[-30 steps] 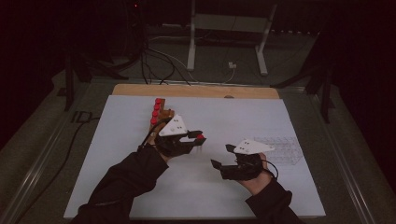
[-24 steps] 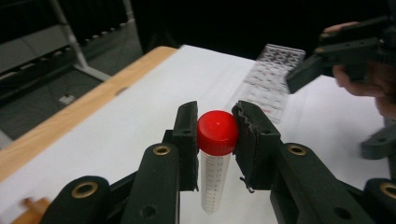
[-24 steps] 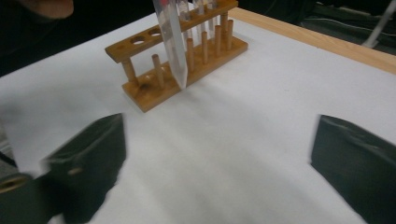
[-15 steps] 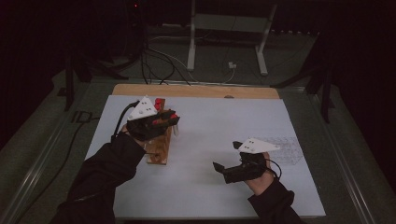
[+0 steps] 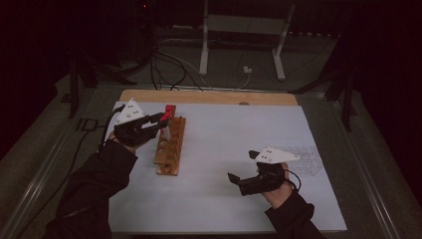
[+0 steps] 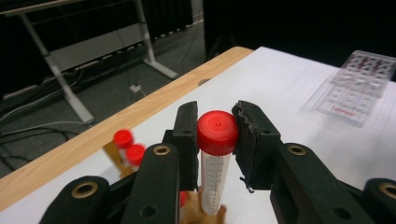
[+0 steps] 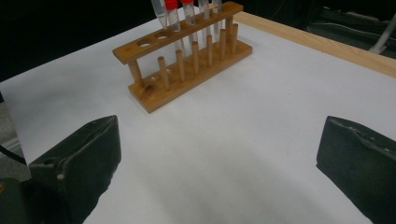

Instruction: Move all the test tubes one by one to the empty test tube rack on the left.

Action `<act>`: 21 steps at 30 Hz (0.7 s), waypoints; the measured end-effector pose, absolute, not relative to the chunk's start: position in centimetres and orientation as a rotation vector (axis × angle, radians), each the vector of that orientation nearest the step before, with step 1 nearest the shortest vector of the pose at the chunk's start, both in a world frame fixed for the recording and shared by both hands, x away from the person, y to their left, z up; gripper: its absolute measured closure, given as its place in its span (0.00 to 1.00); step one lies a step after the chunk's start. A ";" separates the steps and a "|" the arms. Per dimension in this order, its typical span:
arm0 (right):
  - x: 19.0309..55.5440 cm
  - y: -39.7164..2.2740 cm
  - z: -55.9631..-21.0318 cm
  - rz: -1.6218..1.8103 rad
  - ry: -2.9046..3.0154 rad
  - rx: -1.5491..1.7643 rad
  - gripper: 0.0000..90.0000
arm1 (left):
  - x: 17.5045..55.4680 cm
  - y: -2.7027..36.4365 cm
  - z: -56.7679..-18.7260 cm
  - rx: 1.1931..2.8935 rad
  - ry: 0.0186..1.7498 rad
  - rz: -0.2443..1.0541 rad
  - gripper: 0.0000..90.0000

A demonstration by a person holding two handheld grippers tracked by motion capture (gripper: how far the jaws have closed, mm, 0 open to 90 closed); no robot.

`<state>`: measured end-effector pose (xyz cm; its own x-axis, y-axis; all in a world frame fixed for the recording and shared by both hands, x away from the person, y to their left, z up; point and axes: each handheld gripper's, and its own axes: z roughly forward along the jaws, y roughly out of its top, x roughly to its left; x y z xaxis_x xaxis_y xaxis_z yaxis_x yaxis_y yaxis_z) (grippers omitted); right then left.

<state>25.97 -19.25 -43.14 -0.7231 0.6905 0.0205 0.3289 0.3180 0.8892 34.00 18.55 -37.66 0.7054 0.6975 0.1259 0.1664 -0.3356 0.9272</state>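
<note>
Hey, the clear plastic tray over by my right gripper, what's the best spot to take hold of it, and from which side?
Grip the clear plastic tray by its near edge, coming in low from the side where the right gripper sits. It lies flat and thin on the white sheet, so only a rim offers purchase; the open jaws would likely have to straddle that rim almost level with the table.

White-topped table [image 5: 224,149] with wooden far edge — wooden tube rack [image 5: 169,147] at left, clear well plate [image 5: 303,159] at right
</note>
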 end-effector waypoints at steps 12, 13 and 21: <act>26.0 -19.4 -43.1 1.372 2.220 0.915 0.00 | 34.9 19.8 -41.4 1.881 0.766 0.597 0.80; 26.0 -19.5 -43.2 1.374 2.221 0.914 0.00 | 34.9 19.9 -41.7 1.877 0.774 0.595 0.80; 26.0 -19.5 -43.2 1.374 2.221 0.915 0.00 | 35.4 19.7 -44.1 1.914 0.801 0.558 0.80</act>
<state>26.00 -19.50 -43.17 -0.7197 0.6939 0.0233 0.3304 0.3128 0.8905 35.35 19.70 -44.13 0.6811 0.7308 0.0452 0.2959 -0.3313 0.8959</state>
